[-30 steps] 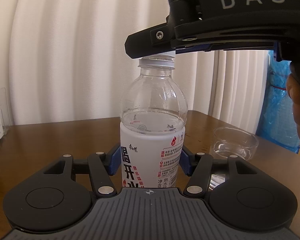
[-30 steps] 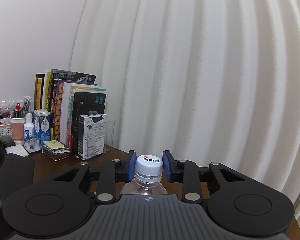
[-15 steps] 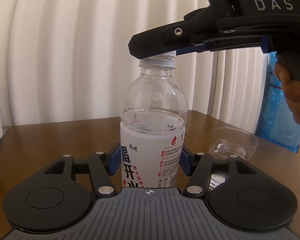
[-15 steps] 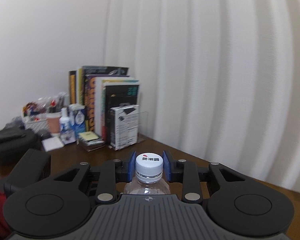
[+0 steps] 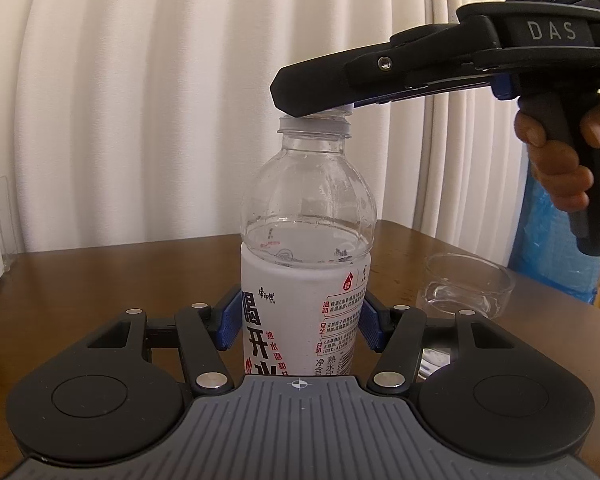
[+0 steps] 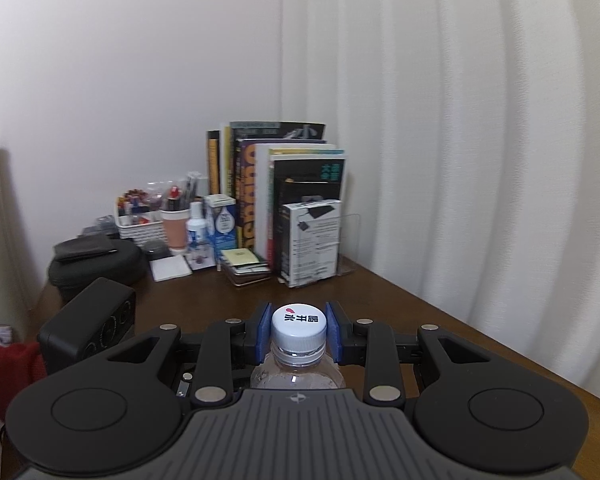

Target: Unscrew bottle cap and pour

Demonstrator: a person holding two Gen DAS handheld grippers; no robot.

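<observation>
A clear water bottle with a white label stands upright on the brown table, partly filled. My left gripper is shut on its labelled body, blue pads pressing both sides. From the upper right, my right gripper reaches over the bottle's top, held by a hand. In the right wrist view the right gripper is shut on the white cap, a blue pad on each side. The bottle neck shows just below the cap.
A clear glass bowl sits on the table right of the bottle. Books, a box, a pen basket and a black case crowd the far corner. White curtains hang behind; a blue bag stands at the right.
The right gripper has swung around the cap, its body moving rightward and upward in the left wrist view while still shut on it. The bottle and left gripper have stayed put.
</observation>
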